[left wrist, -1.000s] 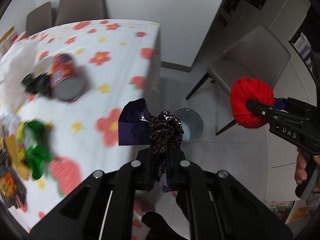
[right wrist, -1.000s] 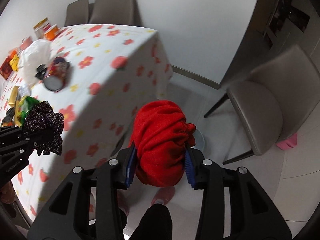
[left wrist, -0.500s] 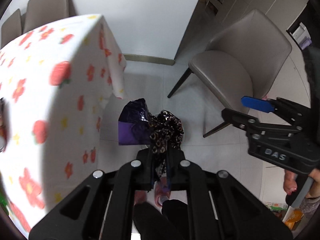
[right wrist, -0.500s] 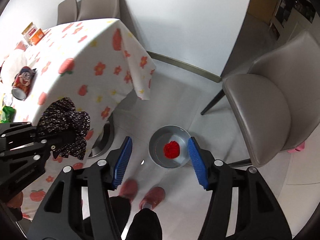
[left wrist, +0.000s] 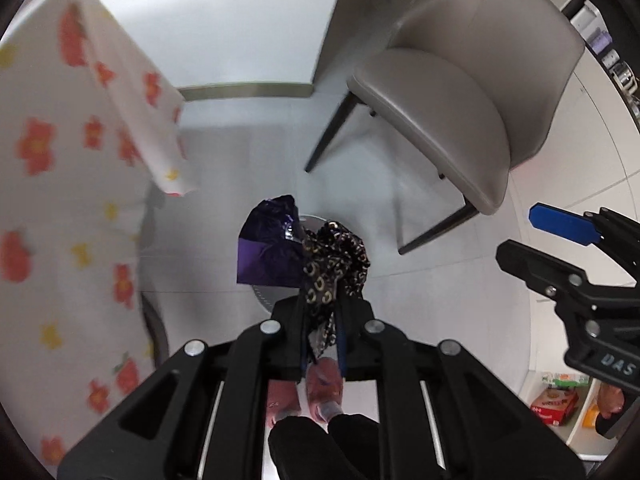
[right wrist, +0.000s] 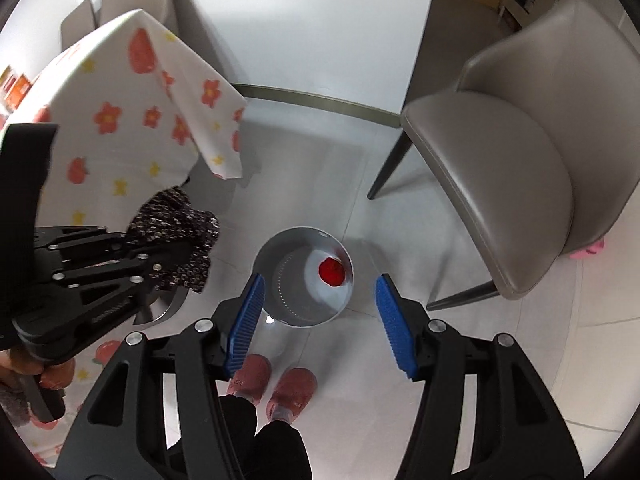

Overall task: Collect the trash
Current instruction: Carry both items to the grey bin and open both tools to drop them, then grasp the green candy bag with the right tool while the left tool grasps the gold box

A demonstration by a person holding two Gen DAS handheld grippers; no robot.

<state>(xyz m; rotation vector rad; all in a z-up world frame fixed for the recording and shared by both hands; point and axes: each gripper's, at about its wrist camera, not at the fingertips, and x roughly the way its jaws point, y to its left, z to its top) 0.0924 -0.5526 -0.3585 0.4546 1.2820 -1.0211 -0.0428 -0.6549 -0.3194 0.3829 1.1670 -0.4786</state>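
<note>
Left tongs (left wrist: 322, 322) point steeply down with their jaws nearly together, pinching a dark wrapper (left wrist: 334, 268) printed with pale rings; the jaws are just easing apart, yet the wrapper sits between the pads and hangs from them. A crumpled purple foil (left wrist: 266, 248) bunches against the wrapper on its left side. Seen from the right wrist, the same bundle (right wrist: 176, 236) hangs left of the bin (right wrist: 298, 312) and above the floor, in front of the draped cloth.

Right tongs (right wrist: 320, 312) stand wide apart with nothing between the blue pads (right wrist: 244, 320). Straight below them, framed by the pads, is the round grey bin on the pale tiled floor (right wrist: 360, 192). A red ball (right wrist: 331, 272) of crumpled trash lies inside it, against the far right part of the bottom. In the left wrist view only a sliver of the bin's rim (left wrist: 316, 220) shows behind the held bundle.

The bench is covered by a white cloth (right wrist: 132, 120) with red and yellow flowers; its corner hangs down left of the bin. A grey chair (right wrist: 516, 184) stands to the right, well apart from the bin. Pink slippers (right wrist: 272, 384) of the person stand just beside the bin's near edge.
</note>
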